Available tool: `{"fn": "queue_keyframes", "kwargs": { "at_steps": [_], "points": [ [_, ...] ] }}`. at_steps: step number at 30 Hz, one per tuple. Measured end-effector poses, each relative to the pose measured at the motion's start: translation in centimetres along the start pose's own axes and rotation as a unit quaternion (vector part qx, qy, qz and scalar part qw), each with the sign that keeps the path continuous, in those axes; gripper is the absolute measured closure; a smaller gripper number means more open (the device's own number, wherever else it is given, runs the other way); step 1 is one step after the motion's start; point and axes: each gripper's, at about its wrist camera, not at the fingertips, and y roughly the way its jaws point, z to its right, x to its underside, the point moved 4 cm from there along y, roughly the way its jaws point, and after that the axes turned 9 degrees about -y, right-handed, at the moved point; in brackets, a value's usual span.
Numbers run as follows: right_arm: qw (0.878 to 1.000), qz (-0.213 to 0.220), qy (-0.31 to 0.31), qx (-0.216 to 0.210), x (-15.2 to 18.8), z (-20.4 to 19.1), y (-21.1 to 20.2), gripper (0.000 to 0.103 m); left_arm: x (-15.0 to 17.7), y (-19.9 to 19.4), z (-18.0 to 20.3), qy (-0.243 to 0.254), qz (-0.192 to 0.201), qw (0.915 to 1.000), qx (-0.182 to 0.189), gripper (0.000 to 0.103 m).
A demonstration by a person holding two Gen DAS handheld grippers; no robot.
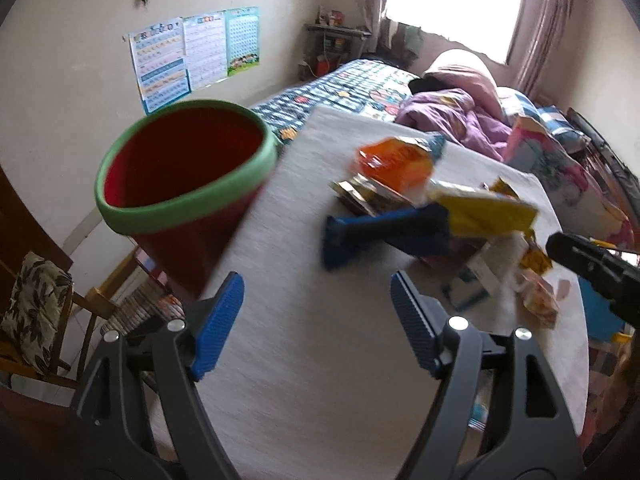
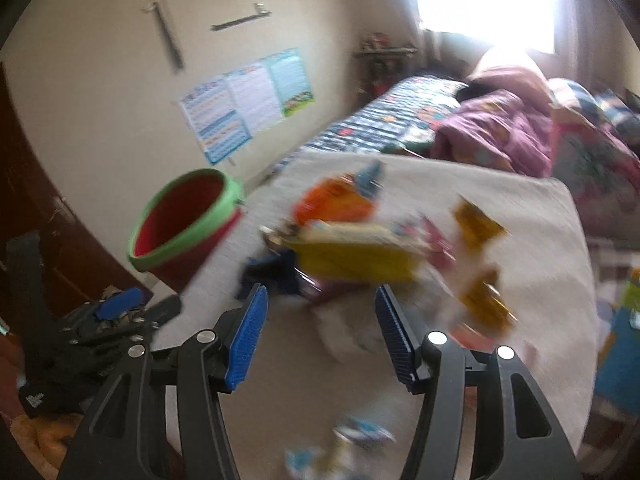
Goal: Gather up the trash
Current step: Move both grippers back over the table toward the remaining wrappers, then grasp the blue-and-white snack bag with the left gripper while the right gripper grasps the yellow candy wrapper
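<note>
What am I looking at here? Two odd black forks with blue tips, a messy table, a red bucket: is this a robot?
No robot arm: a person holds a hand tool in each hand, each with two jaws and a camera looking forward along them. One picture comes from the left gripper, the other from the right gripper. Both stand open and hold nothing.

On the pale table lies a pile of trash: an orange packet, a yellow wrapper and more, blurred. A red bucket with a green rim stands at the table's left edge, probably for the trash. Behind is a bed.
</note>
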Motion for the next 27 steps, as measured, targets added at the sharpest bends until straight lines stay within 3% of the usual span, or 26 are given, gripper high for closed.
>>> {"fn": "queue_keyframes", "kwargs": {
  "at_steps": [7, 14, 22, 27],
  "points": [
    [0.998, -0.031, 0.054, 0.019, 3.9, 5.4, -0.2, 0.048, 4.0, -0.2, 4.8, 0.054, -0.031, 0.9963, 0.059, 0.024],
    [0.997, -0.025, 0.068, 0.026, 4.5, 7.8, -0.9, 0.048, 9.1, 0.9, 10.5, 0.111, -0.109, 0.9792, 0.130, 0.023],
    [0.995, -0.037, 0.085, 0.028, 5.9, 9.9, -1.2, 0.048, 11.5, 3.4, 12.9, 0.128, -0.166, 0.9698, 0.125, 0.024],
    [0.993, -0.042, 0.105, 0.021, 6.2, 11.2, -1.0, 0.048, 12.4, 4.3, 13.4, 0.138, -0.182, 0.9673, 0.110, 0.036]
  ]
}}
